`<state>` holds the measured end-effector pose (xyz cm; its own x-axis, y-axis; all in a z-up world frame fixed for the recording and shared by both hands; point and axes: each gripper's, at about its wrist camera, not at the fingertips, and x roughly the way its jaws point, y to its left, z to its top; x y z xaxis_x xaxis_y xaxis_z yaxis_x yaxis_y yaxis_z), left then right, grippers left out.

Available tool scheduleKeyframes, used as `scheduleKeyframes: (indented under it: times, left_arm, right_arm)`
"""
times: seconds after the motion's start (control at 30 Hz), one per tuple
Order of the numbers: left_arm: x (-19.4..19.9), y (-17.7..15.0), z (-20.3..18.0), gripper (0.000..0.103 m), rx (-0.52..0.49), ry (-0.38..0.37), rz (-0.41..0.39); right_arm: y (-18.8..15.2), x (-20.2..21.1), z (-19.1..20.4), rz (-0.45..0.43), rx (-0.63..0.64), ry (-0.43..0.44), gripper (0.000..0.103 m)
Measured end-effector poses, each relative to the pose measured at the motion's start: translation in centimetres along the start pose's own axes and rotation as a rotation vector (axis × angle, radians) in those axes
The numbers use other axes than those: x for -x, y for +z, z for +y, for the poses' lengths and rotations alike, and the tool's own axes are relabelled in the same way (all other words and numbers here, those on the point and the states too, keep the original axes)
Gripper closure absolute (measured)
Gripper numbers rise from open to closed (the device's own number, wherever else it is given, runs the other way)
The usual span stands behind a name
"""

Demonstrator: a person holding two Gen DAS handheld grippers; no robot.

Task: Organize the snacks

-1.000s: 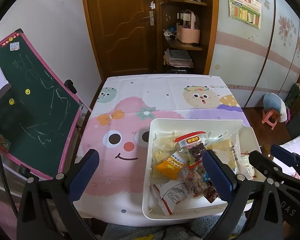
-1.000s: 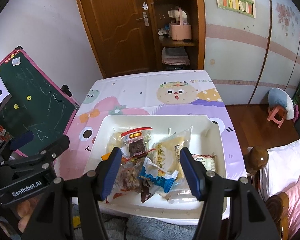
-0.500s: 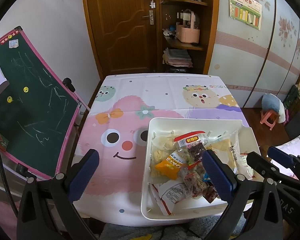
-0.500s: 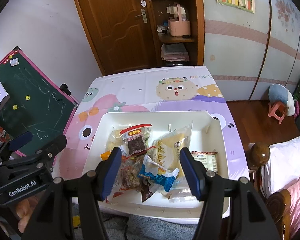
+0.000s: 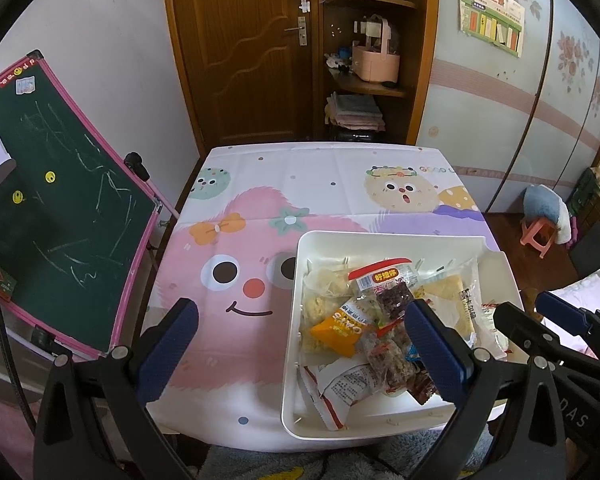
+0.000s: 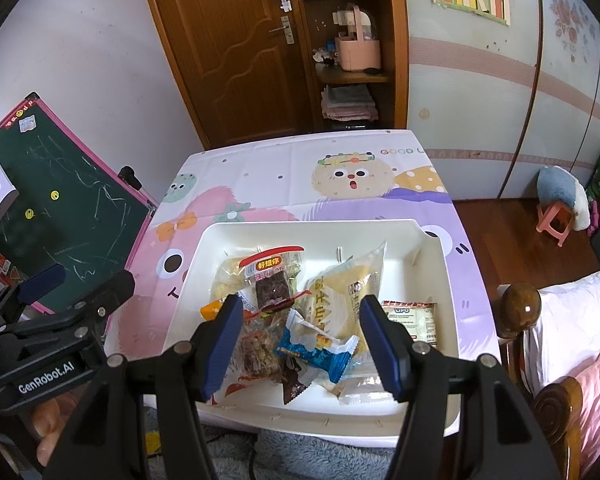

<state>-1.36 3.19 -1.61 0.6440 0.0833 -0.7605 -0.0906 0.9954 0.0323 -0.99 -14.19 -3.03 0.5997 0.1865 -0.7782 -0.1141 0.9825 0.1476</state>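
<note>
1. Snacks are seen piled loosely in the white bin (image 6: 432,276), which rests on the cartoon tablecloth (image 5: 260,184) at the near right part of the table.
2. Within the bin, as seen by the right wrist camera, a red-topped date packet (image 6: 274,276) lies toward 11 o'clock, a pale yellow cake packet (image 6: 340,296) near the centre, a blue candy wrapper (image 6: 316,350) toward 6 o'clock, and a small white packet (image 6: 410,318) toward 3 o'clock; an orange packet (image 5: 338,330) is seen in the left view at the 9 o'clock side of the heap.
3. The right gripper (image 6: 302,344) is held with its jaws spread wide and nothing between them; it is poised above the near half of the heap, the blue wrapper being framed between the fingers.
4. The left gripper (image 5: 300,344) is likewise spread wide and empty, straddling the bin's left wall at the near edge.
5. Since a second ago, the right view has been brought slightly closer and lower over the bin, so the packets appear larger; the left view is nearly unchanged, and no packet is seen to have shifted.
6. This is judged to fit either an approach for a pick or a pause after a release; the pictures do not settle which.
</note>
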Motion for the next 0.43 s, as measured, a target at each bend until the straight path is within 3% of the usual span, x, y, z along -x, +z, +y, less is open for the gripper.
scheduleKeyframes:
  times: [0.43]
  left_arm:
    - [-0.55,-0.58,-0.22,0.001,0.001,0.003,0.013]
  right_arm:
    - [-0.09,-0.12,0.16,0.002,0.002,-0.002,0.042]
